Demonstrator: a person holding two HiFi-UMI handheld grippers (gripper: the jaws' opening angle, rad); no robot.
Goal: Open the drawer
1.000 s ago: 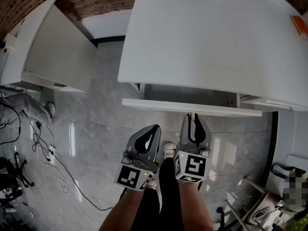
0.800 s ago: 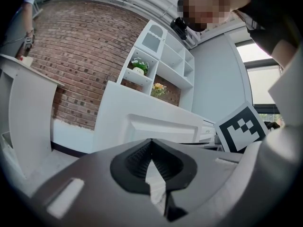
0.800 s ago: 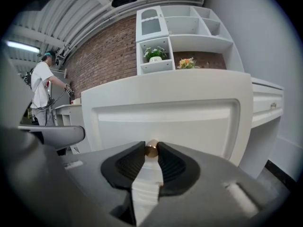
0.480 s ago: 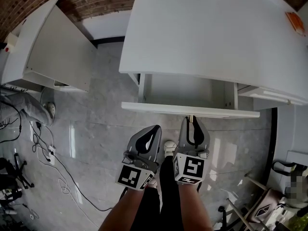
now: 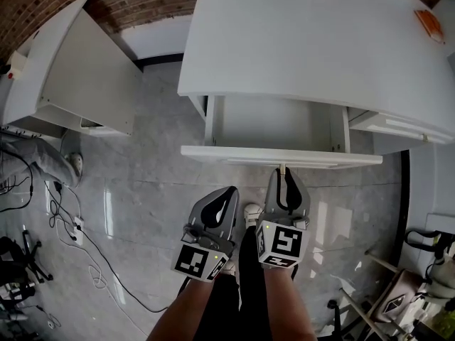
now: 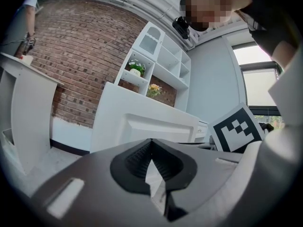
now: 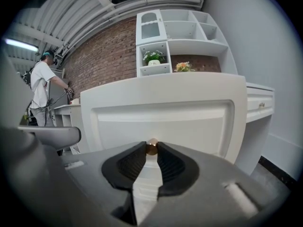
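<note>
The white desk (image 5: 306, 41) has its middle drawer (image 5: 274, 123) pulled out, with the inside bare. My right gripper (image 5: 284, 173) is shut on the small brass knob (image 7: 151, 146) in the middle of the drawer front (image 7: 161, 122). Its jaws have just been closing, with the knob between the pads. In the head view the knob (image 5: 283, 168) shows just under the front panel's edge. My left gripper (image 5: 229, 190) hangs beside the right one, level and short of the drawer front (image 6: 156, 126). It is shut on nothing, its tips (image 6: 151, 142) meeting.
A second white desk (image 5: 78, 69) stands at the left, with cables (image 5: 71, 226) on the tiled floor below it. An orange object (image 5: 429, 25) lies at the desk's far right corner. Right of the open drawer is a narrower one (image 5: 391, 126). A person (image 7: 42, 86) stands far left.
The drawer has slid further out of the desk toward me, showing much more of its inside. Both grippers have drawn back with it, side by side.
</note>
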